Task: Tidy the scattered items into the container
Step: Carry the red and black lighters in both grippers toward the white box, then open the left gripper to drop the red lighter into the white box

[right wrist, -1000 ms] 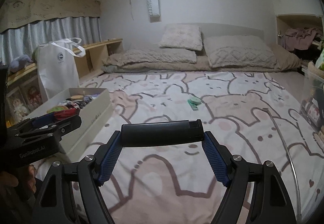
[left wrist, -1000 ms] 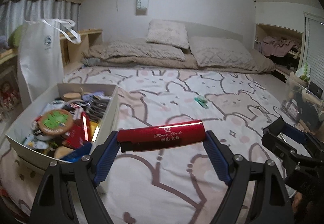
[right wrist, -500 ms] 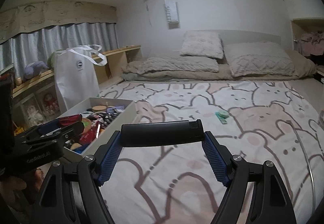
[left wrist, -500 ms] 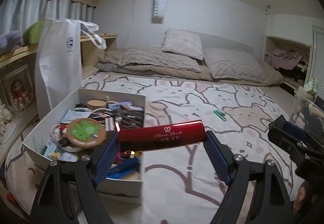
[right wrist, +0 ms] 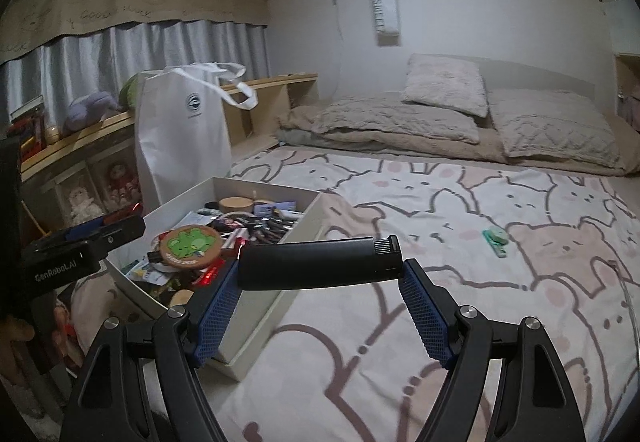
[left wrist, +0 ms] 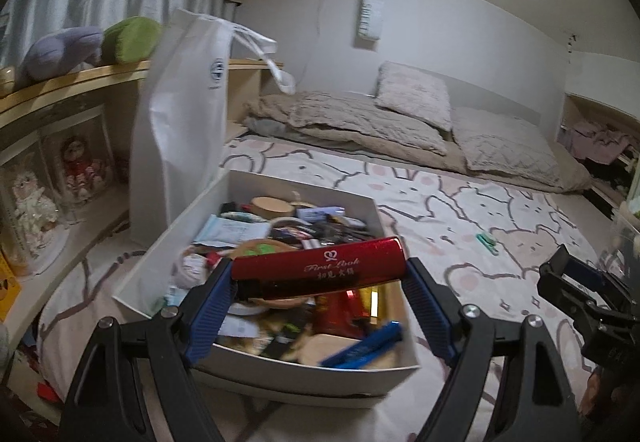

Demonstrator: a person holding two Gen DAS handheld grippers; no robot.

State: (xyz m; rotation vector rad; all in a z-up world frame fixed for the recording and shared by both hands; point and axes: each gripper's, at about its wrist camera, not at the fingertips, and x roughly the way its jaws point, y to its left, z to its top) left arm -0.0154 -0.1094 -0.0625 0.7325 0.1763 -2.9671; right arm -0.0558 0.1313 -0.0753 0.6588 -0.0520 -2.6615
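Left claw (left wrist: pixel 318 276) grips red tube (left wrist: pixel 316 269) over the full box (left wrist: pixel 160 250). Right claw (right wrist: pixel 320 266) clamps black tube (right wrist: pixel 316 262) beside box's edge. Only right cam shows green coaster (right wrist: pixel 187 244) clearly; green clip (right wrist: pixel 496 238) lies on bed (right wrist: pixel 440 202), well apart.

Left gripper (left wrist: pixel 318 278) holds a red tube (left wrist: pixel 318 269) over the white box (left wrist: pixel 256 366).
The tube lies crosswise between the blue pads (left wrist: pixel 210 312); a small green item (left wrist: pixel 487 243) lies apart on the bedsheet (left wrist: pixel 460 214).

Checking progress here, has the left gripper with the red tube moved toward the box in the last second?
Yes. The left gripper, shut on the red tube, has swung left: the white box was off to its left and now lies directly beneath the tube.
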